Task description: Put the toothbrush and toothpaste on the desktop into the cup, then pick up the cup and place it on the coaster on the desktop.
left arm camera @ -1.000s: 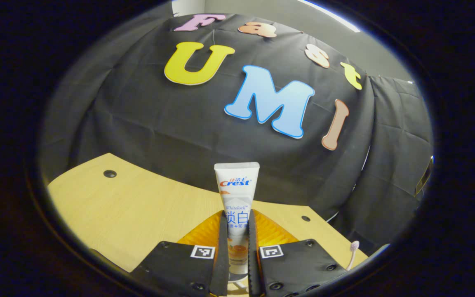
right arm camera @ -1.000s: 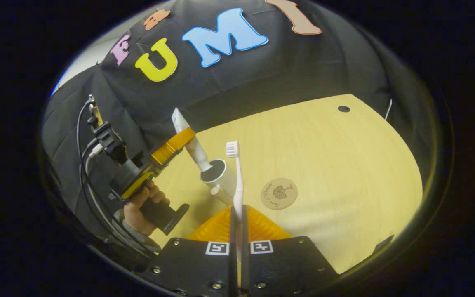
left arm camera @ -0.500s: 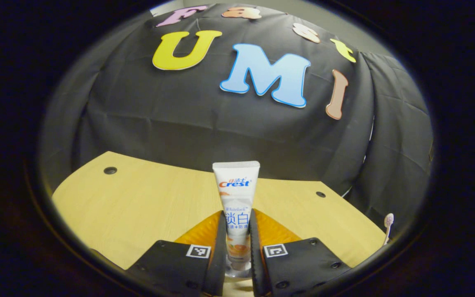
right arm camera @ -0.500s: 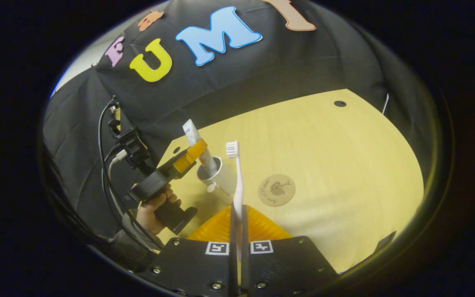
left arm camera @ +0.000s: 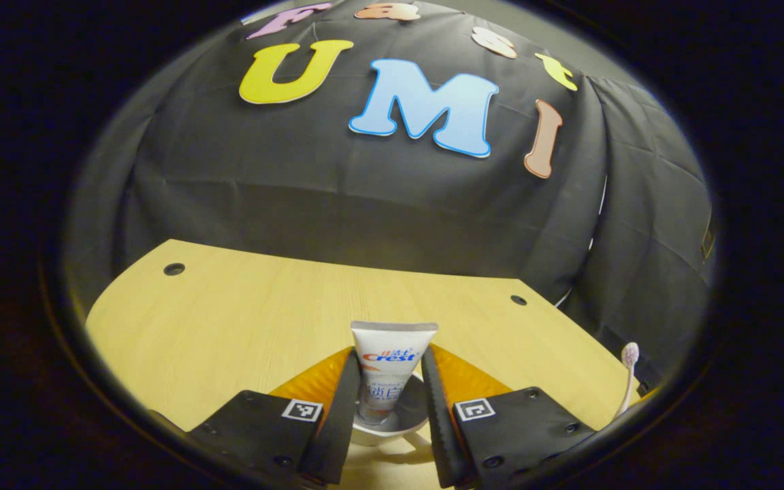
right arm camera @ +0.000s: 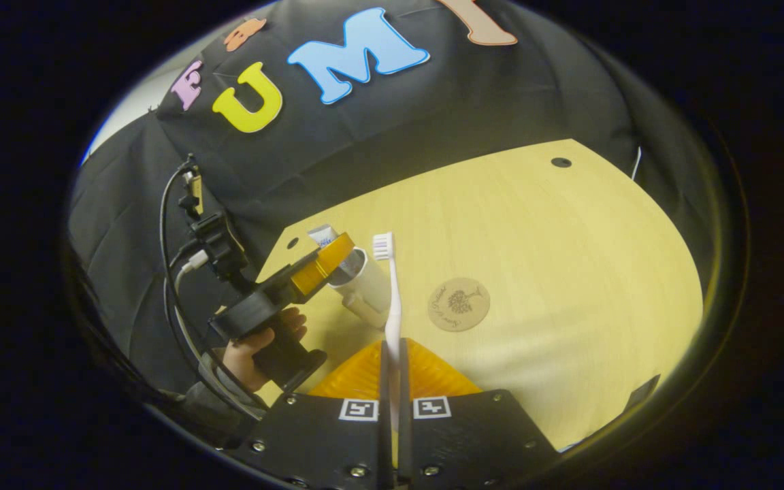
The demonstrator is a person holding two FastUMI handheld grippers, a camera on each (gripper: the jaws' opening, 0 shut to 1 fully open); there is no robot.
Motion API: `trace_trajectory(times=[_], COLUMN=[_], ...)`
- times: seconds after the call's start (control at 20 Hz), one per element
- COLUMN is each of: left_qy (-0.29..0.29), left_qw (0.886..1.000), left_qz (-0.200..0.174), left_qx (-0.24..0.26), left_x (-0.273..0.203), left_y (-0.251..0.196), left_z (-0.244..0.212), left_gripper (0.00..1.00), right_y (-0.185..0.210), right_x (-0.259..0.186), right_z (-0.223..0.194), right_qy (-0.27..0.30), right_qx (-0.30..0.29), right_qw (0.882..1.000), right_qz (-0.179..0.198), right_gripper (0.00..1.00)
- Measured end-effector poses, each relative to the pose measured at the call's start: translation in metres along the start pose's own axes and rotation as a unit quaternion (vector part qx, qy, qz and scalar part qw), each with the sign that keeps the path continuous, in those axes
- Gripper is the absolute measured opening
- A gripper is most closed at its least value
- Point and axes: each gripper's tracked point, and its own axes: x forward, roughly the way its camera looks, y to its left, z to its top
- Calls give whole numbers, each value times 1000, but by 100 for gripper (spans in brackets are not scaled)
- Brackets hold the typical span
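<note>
We see that the left tool [left arm camera: 388,408] has spread its fingers and the toothpaste [left arm camera: 386,367] has dropped lower into the cup [right arm camera: 365,280], standing free of them.

The left tool [left arm camera: 387,415] has two black housing plates studded with dark screws, each carrying a small square black-and-white marker, and ribbed orange panels behind its fingers. The right tool [right arm camera: 392,381] is built alike: black plates, silver screws, paired square markers, a ribbed orange panel. In the right gripper view, the left tool's black handle sits in a hand [right arm camera: 250,348] with a grey sleeve [right arm camera: 209,385]; black cables [right arm camera: 173,272] loop from its rear.
</note>
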Motion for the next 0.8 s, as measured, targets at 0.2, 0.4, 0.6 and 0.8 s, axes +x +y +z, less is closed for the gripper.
trace_trajectory(times=[0.2,0.4,0.6,0.8], left_qy=[5,19,32,42], left_qw=[1000,1000,999,999], left_qz=[4,11,11,8], left_qx=[-5,-19,-19,-12], left_x=[-6,-21,-39,-50], left_y=[1,1,0,1], left_z=[-3,-10,-14,-15], left_gripper=[78,82,83,83], right_y=[0,8,20,39], right_x=[-3,-1,7,20], right_z=[2,11,26,43], right_qy=[-6,-19,-29,-39], right_qx=[-2,-2,-6,-19], right_qw=[1000,1000,999,998], right_qz=[-2,10,28,51], right_gripper=[4,4,4,4])
